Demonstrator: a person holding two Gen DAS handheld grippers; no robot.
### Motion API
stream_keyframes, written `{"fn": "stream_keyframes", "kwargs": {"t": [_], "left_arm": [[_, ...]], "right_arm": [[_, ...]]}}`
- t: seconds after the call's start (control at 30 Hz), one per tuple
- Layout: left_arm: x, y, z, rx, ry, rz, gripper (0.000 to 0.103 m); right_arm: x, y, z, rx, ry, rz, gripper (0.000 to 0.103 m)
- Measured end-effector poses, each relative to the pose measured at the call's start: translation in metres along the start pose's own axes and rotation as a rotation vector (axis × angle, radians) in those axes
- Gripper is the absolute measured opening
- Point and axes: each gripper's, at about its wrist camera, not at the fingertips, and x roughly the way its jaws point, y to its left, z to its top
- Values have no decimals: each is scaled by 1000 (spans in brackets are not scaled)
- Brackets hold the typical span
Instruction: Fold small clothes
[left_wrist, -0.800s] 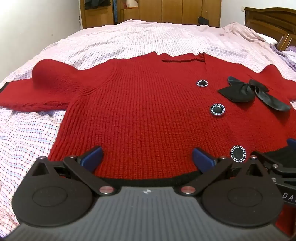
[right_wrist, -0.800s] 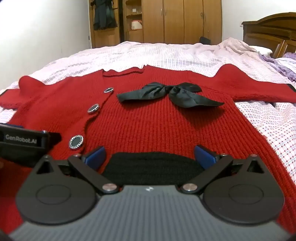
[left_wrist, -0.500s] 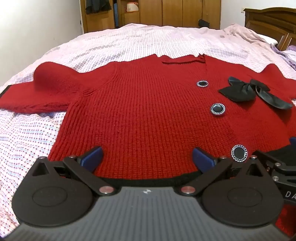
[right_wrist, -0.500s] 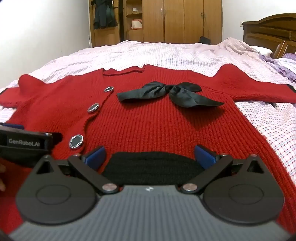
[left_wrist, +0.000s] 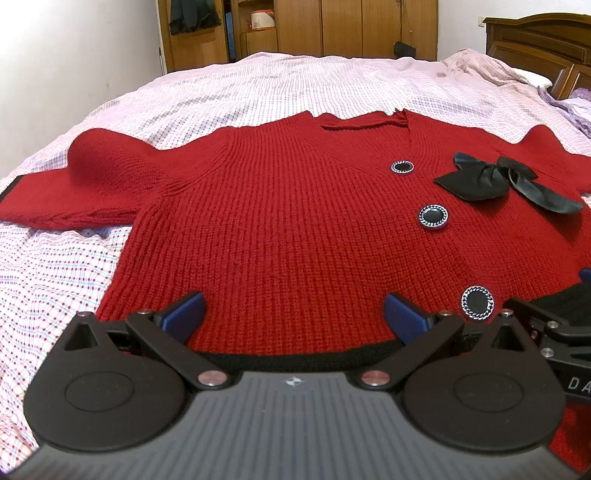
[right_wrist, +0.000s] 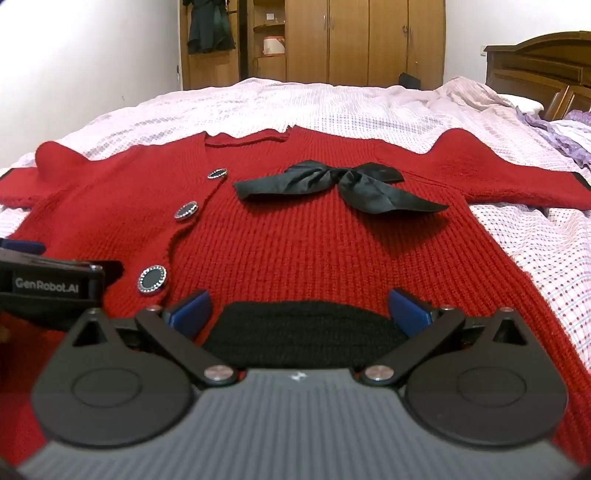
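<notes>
While both jaws stood wide apart and empty, the left gripper (left_wrist: 293, 314) and right gripper (right_wrist: 299, 310) hovered side by side over the black hem of a red knitted cardigan (left_wrist: 295, 221) spread flat on a checked bedsheet (left_wrist: 258, 85); only the right view showed its far sleeve's black cuff (right_wrist: 581, 180)

**Bed surface and load**

Bed (left_wrist: 280, 85) is covered by a pale pink checked sheet (left_wrist: 51, 266), rumpled toward the far right near the dark wooden headboard (right_wrist: 535, 66). A red knit cardigan (left_wrist: 295, 229) lies flat and face up on the sheet, both sleeves spread sideways, black hem at the near edge. A crumpled purple cloth (right_wrist: 561, 136) lies on the bed at far right, well apart from the cardigan.
</notes>
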Motion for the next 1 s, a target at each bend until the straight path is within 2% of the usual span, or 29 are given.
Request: {"fn": "stream_keyframes", "kwargs": {"t": [1.0], "left_arm": [[1, 0, -2, 7, -7, 4, 103]], "right_arm": [[-1, 2, -1, -9, -9, -11, 103]]}}
